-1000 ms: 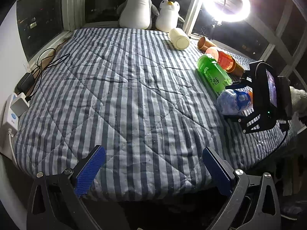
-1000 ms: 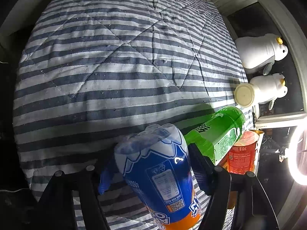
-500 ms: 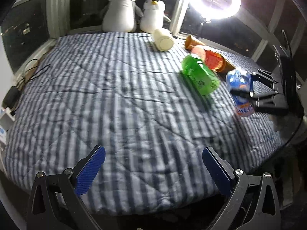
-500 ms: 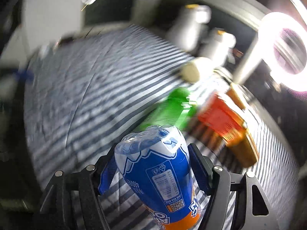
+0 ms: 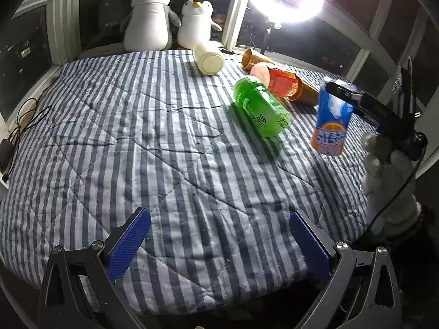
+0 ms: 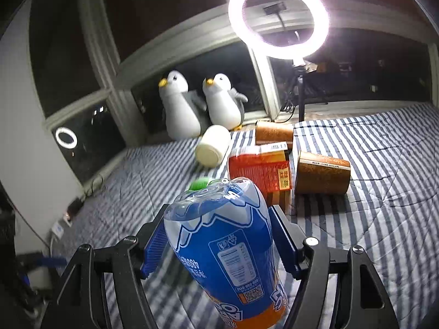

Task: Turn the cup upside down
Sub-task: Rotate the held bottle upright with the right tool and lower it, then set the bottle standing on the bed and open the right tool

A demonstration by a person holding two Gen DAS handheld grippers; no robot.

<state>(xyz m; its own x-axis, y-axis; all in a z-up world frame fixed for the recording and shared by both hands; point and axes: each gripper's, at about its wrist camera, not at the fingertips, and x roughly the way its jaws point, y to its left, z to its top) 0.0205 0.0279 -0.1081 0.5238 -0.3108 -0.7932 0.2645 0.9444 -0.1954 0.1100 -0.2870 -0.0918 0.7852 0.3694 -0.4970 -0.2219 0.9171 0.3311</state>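
Note:
My right gripper (image 6: 219, 244) is shut on a blue and orange bottle-shaped cup (image 6: 222, 252), its closed clear base up and its orange end down. In the left wrist view the same cup (image 5: 332, 120) hangs upright in the air above the right side of the striped bed (image 5: 153, 148), held near its top by the right gripper (image 5: 343, 90). My left gripper (image 5: 219, 241) is open and empty above the bed's near edge.
A green cup (image 5: 260, 107), a red cup (image 5: 277, 79), brown cups (image 6: 323, 175) and a cream cup (image 5: 208, 59) lie on their sides at the back right. Two plush penguins (image 5: 148, 19) and a ring light (image 6: 278, 17) stand by the window. Cables (image 5: 24, 120) lie at the left.
My right gripper has lifted the blue cup off the bed and turned it from lying to upright. The left gripper's view has shifted a little to the right.

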